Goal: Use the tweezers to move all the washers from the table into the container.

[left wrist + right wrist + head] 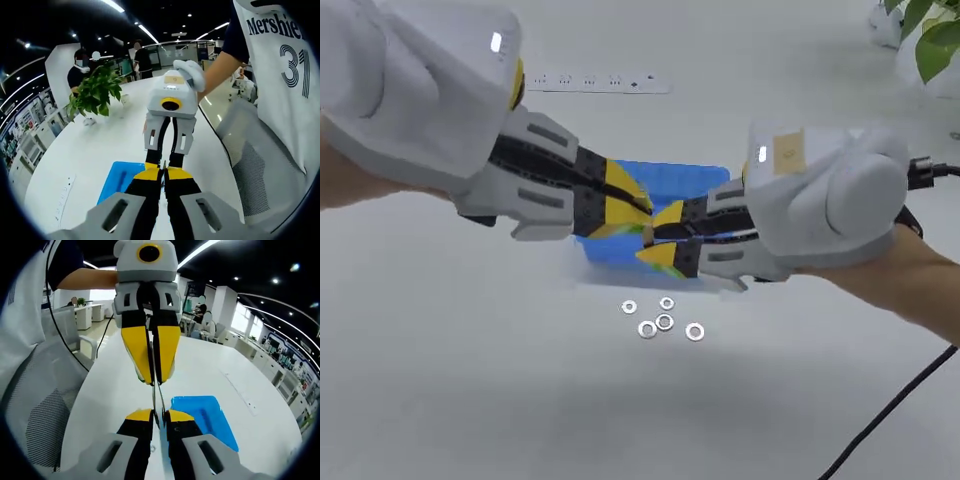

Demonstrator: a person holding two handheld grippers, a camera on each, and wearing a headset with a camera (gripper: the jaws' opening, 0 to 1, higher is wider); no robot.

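1. Pinching the tweezers (155, 400) from both ends: the left gripper (153, 380) has its jaws squeezed onto one end, and the right gripper (159, 420) has its jaws closed on the other.
2. Both grippers hang tip to tip, right above the blue container (672, 174).
3. Five washers (664, 322) lie loose on the white tabletop (470, 390), clustered just off the container's near wall and well in from the edges.
4. A potted plant (935, 40) stands toward the tabletop's far right.
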